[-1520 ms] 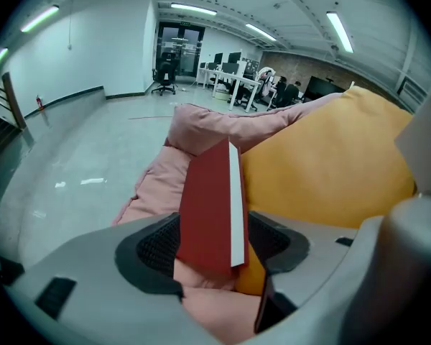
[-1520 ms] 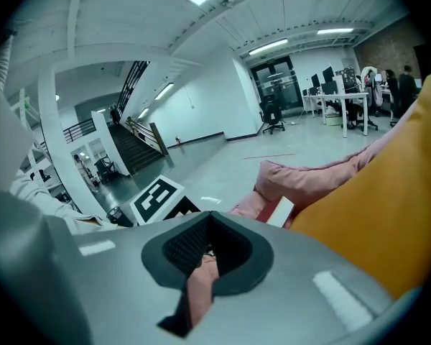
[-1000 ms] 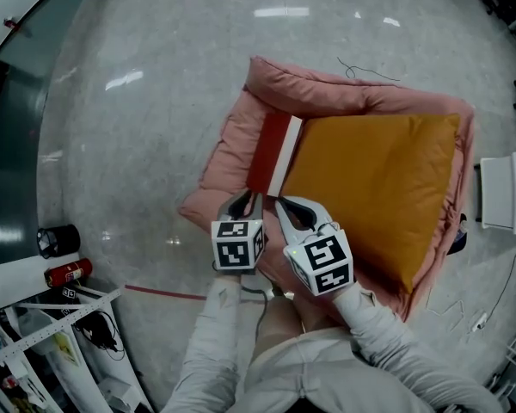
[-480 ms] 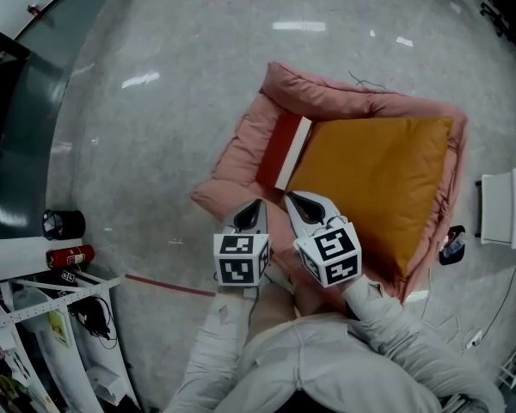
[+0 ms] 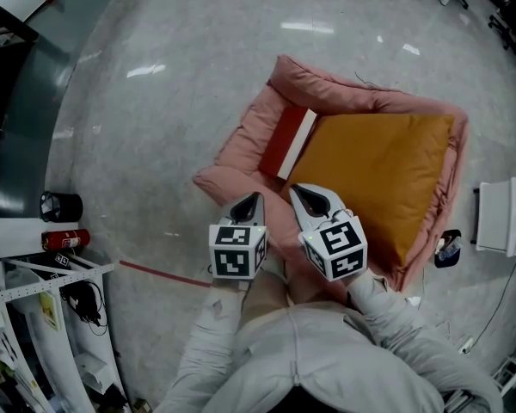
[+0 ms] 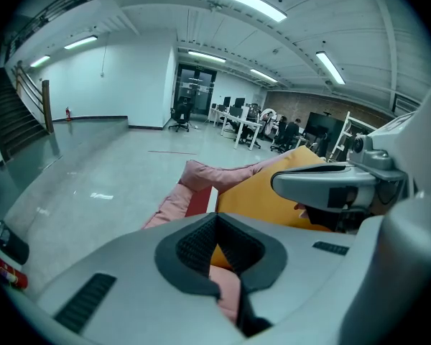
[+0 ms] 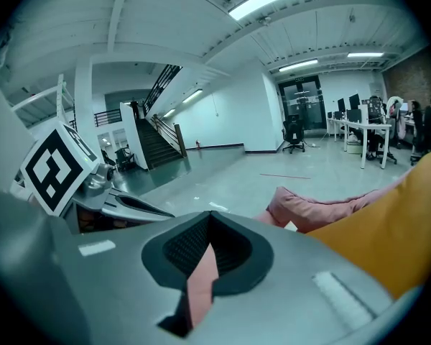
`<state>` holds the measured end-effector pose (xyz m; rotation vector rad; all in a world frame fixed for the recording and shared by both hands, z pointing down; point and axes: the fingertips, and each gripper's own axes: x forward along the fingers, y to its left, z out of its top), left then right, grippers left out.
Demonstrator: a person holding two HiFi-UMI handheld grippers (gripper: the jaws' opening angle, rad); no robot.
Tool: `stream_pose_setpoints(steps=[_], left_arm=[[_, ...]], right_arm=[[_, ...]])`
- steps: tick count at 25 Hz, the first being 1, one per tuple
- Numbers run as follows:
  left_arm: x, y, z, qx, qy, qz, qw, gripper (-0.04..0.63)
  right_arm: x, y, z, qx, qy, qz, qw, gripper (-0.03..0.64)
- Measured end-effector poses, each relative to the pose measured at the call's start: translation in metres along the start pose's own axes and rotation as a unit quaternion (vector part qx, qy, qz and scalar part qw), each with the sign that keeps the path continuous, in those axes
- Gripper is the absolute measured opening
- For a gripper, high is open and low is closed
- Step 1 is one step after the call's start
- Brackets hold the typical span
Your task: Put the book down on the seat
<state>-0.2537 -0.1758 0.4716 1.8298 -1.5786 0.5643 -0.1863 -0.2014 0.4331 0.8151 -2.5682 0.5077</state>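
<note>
**Nothing is being held**

The big soft pink seat (image 5: 241, 140) sits on the grey floor (image 5: 146, 153). A fat orange cushion (image 5: 383, 179) fills its right side. The flat red book with white pages (image 5: 285, 141) lies along the seat's left edge, touching the cushion. The left tongs (image 5: 253, 200) and right tongs (image 5: 303, 193) are over the seat's front edge, both closed and empty.

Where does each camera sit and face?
Head view: on the head, steeply down at the book on the seat; sleeves, left gripper, right gripper show.
Left gripper view: on the left gripper, forward over the seat; its shut jaws show.
Right gripper view: on the right gripper, likewise.
Both gripper views share the seat and each other's gripper.
</note>
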Motion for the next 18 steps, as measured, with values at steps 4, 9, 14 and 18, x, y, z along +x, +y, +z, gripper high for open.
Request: stream_pose_setpoints(steps=[4, 9, 14, 18], left_arm=[[-0.005, -0.001, 0.0, -0.007, -0.003, -0.007, 0.9999, 0.006], [-0.008, -0.004, -0.003, -0.008, -0.003, -0.008, 0.9999, 0.006], [-0.012, -0.006, -0.003, -0.008, -0.004, -0.009, 0.9999, 0.006], [-0.015, -0.004, -0.001, -0.014, -0.009, -0.008, 0.9998, 0.006]], right_arm=[[-0.003, 0.007, -0.006, 0.002, 0.005, 0.005, 1.0, -0.002], [-0.009, 0.011, -0.009, -0.001, 0.004, 0.003, 1.0, -0.002], [-0.014, 0.01, -0.007, -0.002, -0.003, -0.002, 1.0, -0.002], [-0.015, 0.01, -0.004, -0.003, -0.006, -0.004, 1.0, -0.002]])
